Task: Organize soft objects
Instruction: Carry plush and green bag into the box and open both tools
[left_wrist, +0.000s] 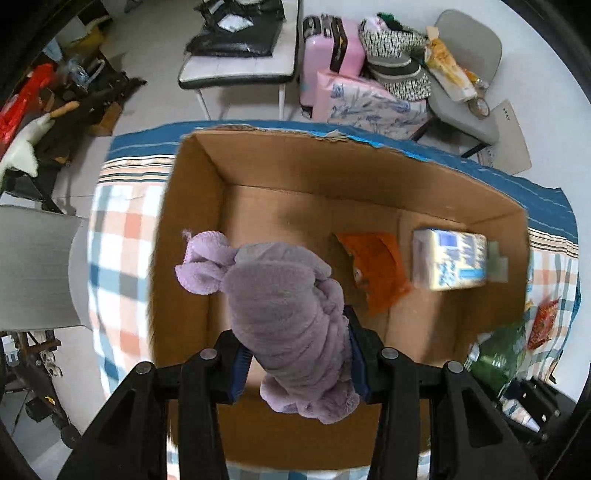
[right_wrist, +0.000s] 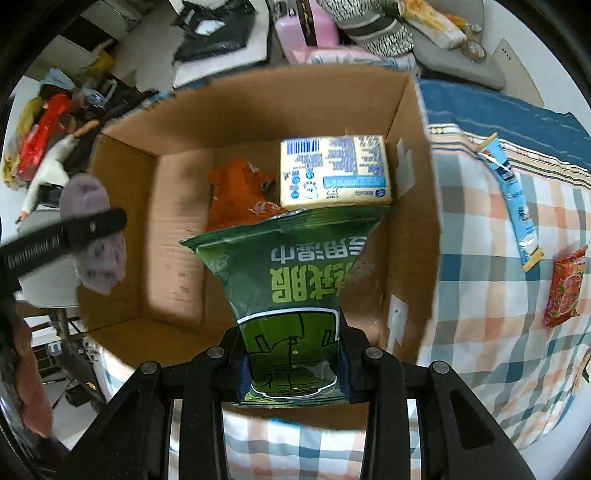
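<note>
My left gripper (left_wrist: 295, 354) is shut on a rolled purple plush towel (left_wrist: 284, 314) and holds it over the open cardboard box (left_wrist: 192, 206). The towel also shows in the right wrist view (right_wrist: 92, 236), gripped at the box's left rim. My right gripper (right_wrist: 293, 365) is shut on a green snack bag (right_wrist: 291, 280) held above the box's near edge; the bag shows in the left wrist view (left_wrist: 498, 354). Inside the box (right_wrist: 177, 221) lie an orange packet (right_wrist: 236, 192) and a yellow-blue tissue pack (right_wrist: 332, 173), both also seen in the left wrist view, the packet (left_wrist: 376, 269) left of the pack (left_wrist: 448, 258).
The box stands on a checked cloth (right_wrist: 498, 295). On the cloth right of the box lie a blue tube-shaped sachet (right_wrist: 513, 206) and a red packet (right_wrist: 565, 288). Beyond are chairs (left_wrist: 240, 70), a pink suitcase (left_wrist: 328, 55) and floor clutter (left_wrist: 44, 99).
</note>
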